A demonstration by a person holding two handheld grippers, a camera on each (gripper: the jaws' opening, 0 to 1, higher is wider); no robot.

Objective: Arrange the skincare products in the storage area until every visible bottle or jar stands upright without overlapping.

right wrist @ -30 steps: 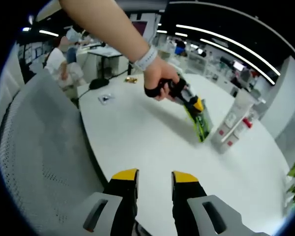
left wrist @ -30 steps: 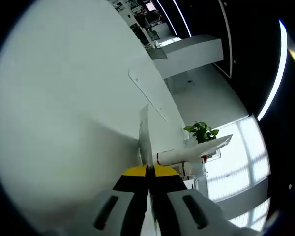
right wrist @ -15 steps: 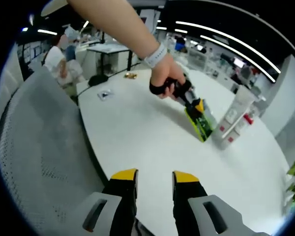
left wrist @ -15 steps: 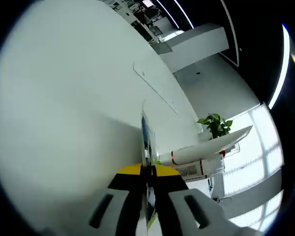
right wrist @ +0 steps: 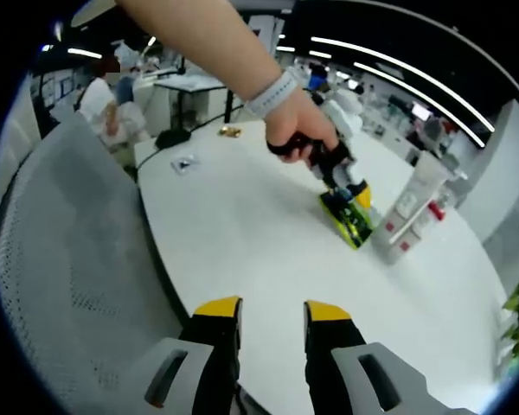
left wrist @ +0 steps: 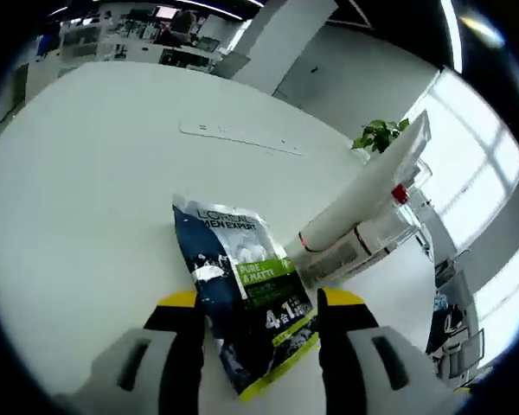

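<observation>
A dark blue and green skincare pouch [left wrist: 242, 290] lies flat on the white table [left wrist: 86, 199]. My left gripper [left wrist: 258, 303] is open, one jaw on each side of the pouch and neither touching it. Just right of the pouch are a tall white tube [left wrist: 363, 194] and a clear bottle with a red cap [left wrist: 363, 249]. In the right gripper view a hand holds the left gripper [right wrist: 353, 201] over the pouch [right wrist: 348, 223], and the white tube [right wrist: 418, 194] stands upright beside it. My right gripper [right wrist: 272, 309] hangs open and empty over the table's near edge.
A grey mesh chair back [right wrist: 60, 259] stands left of the table [right wrist: 242, 233]. A flat white strip [left wrist: 242, 138] lies farther out on the table, and a green plant [left wrist: 381, 134] stands behind the tube. People sit at desks in the background [right wrist: 104, 104].
My left gripper was shut on the pouch, held edge-on; it has opened and let go, and the pouch now lies flat. The left view has rolled. The right gripper stays put.
</observation>
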